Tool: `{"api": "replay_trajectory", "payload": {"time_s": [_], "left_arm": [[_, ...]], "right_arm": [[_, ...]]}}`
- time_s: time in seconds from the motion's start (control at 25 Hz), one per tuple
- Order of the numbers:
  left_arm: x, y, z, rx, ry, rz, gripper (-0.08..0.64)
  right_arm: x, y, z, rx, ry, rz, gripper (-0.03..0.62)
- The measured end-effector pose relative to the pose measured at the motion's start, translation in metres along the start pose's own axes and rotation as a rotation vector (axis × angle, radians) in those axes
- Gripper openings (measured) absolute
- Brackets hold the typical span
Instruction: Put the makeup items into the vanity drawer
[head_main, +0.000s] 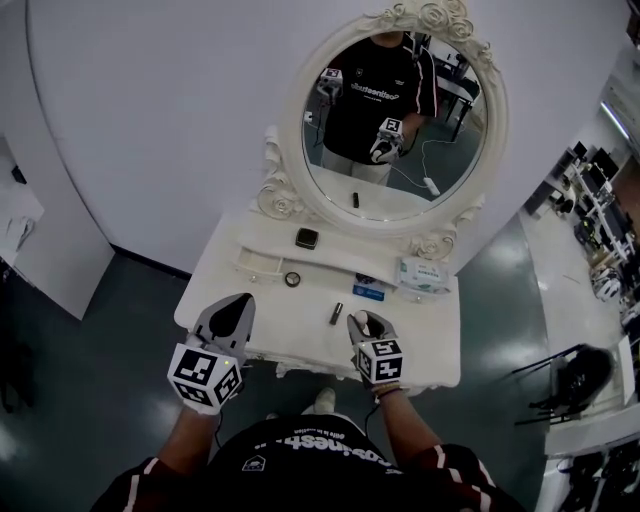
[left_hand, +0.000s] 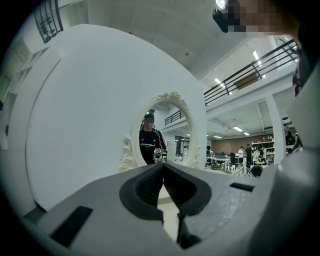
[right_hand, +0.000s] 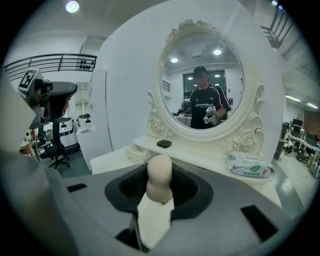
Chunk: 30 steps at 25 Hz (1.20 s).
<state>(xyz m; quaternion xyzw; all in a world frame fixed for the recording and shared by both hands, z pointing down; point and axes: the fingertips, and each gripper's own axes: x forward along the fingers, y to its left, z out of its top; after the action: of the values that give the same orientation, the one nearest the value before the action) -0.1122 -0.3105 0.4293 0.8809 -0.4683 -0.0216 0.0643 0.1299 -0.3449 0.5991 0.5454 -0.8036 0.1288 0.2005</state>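
Beige sponge (right_hand: 159, 182) clamped in my right gripper's (head_main: 366, 322) jaws, long axis out along them. Small drawer (right_hand: 136, 152) sits ahead and left, looks pulled out. Left gripper (left_hand: 162, 167) is nearer it, jaws together, nothing between them.

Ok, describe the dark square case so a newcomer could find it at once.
Start at the ornate oval mirror on the white vanity. On the raised shelf just below its frame lies a small flat case. It alone is dark and square; the round ring and slim tube lie lower down.
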Motion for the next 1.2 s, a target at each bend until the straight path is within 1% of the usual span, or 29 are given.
{"api": "replay_trajectory", "payload": {"time_s": [0.28,0.36,0.52,0.72,0.88,1.04,1.2], "left_arm": [[-0.014,0.018,0.002,0.001,-0.011,0.051,0.005],[-0.019,0.029,0.001,0.001,-0.013,0.083,0.005],[-0.029,0.061,0.001,-0.012,-0.022,0.174,0.005],[-0.037,0.092,-0.001,-0.005,-0.018,0.271,0.005],[-0.041,0.119,0.007,0.010,-0.021,0.350,0.005],[-0.039,0.130,0.016,0.014,-0.035,0.394,0.005],[-0.032,0.133,0.018,0.016,-0.036,0.413,0.005]], "right_arm": [[0.005,0.024,0.031,0.002,-0.041,0.044,0.118],[0.007,0.031,0.039,-0.004,-0.048,0.061,0.115],[0.015,0.042,0.054,-0.005,-0.063,0.103,0.110],[0.033,0.057,0.070,-0.020,-0.073,0.180,0.107],[0.056,0.067,0.088,-0.027,-0.084,0.242,0.104],[0.078,0.077,0.101,-0.037,-0.088,0.300,0.104],[0.100,0.084,0.109,-0.041,-0.077,0.361,0.101]]}}
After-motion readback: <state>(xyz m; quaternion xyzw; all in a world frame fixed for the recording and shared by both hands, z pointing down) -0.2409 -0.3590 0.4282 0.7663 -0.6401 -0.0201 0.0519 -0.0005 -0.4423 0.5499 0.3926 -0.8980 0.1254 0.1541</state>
